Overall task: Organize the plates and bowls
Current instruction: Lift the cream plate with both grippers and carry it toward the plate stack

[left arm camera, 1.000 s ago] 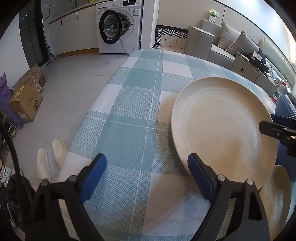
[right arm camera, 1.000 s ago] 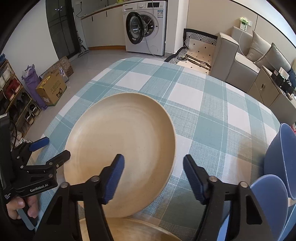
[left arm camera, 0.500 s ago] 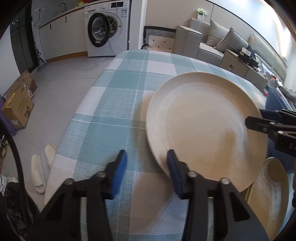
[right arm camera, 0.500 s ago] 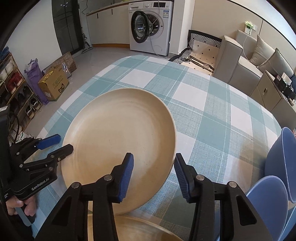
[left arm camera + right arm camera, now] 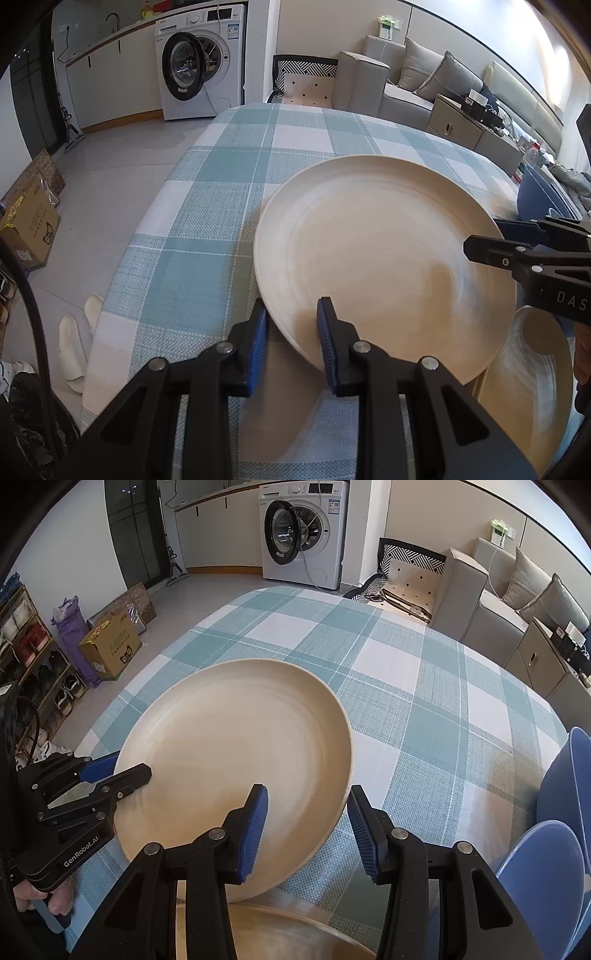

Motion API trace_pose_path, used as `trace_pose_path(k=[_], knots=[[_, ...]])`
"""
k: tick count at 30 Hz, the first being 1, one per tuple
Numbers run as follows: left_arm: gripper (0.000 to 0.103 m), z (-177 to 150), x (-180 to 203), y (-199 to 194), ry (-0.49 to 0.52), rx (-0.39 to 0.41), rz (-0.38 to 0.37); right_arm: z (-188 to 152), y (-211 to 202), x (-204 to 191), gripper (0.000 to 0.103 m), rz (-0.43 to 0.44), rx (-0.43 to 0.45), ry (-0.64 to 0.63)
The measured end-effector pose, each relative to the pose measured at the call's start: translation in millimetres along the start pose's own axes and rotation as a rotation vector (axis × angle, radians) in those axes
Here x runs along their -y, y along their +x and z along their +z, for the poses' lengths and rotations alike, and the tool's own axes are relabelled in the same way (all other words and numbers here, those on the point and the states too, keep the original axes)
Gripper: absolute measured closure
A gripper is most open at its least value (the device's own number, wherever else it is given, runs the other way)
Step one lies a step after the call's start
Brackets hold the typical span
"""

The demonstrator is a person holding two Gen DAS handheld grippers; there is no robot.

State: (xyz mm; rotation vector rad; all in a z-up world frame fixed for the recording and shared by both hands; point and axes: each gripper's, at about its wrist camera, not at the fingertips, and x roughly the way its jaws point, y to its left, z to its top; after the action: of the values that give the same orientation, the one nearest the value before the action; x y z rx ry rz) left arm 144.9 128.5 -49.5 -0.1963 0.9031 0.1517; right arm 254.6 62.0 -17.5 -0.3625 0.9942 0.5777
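A large beige plate [image 5: 384, 258] lies on the checked tablecloth, and both grippers hold it from opposite sides. My left gripper [image 5: 291, 332] is shut on its near left rim, one blue pad under the edge and one on top. The right wrist view shows the same grip on the beige plate [image 5: 236, 746], with the left gripper [image 5: 125, 771] at its left rim. My right gripper [image 5: 306, 819] straddles the right rim with its pads against it. The left wrist view shows the right gripper [image 5: 487, 240] at the plate's far right edge.
A second beige plate [image 5: 528, 373] sits just under the big plate's near edge, by the table's front. Two blue bowls [image 5: 561, 794] stand at the right side of the table. The table [image 5: 221, 192] drops off to the floor on the left, where slippers [image 5: 74, 347] lie.
The left jaws came together from wide apart onto the plate's rim. The right jaws narrowed around the opposite rim, then held still. Neither hand travelled much.
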Motion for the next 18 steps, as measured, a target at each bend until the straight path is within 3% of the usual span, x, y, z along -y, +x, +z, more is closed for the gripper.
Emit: trace_pose_path(k=[18], knots=[[0.078, 6, 5, -25, 0.009, 0.056, 0.001, -6, -25, 0, 0.056, -0.003, 0.054, 0.007]])
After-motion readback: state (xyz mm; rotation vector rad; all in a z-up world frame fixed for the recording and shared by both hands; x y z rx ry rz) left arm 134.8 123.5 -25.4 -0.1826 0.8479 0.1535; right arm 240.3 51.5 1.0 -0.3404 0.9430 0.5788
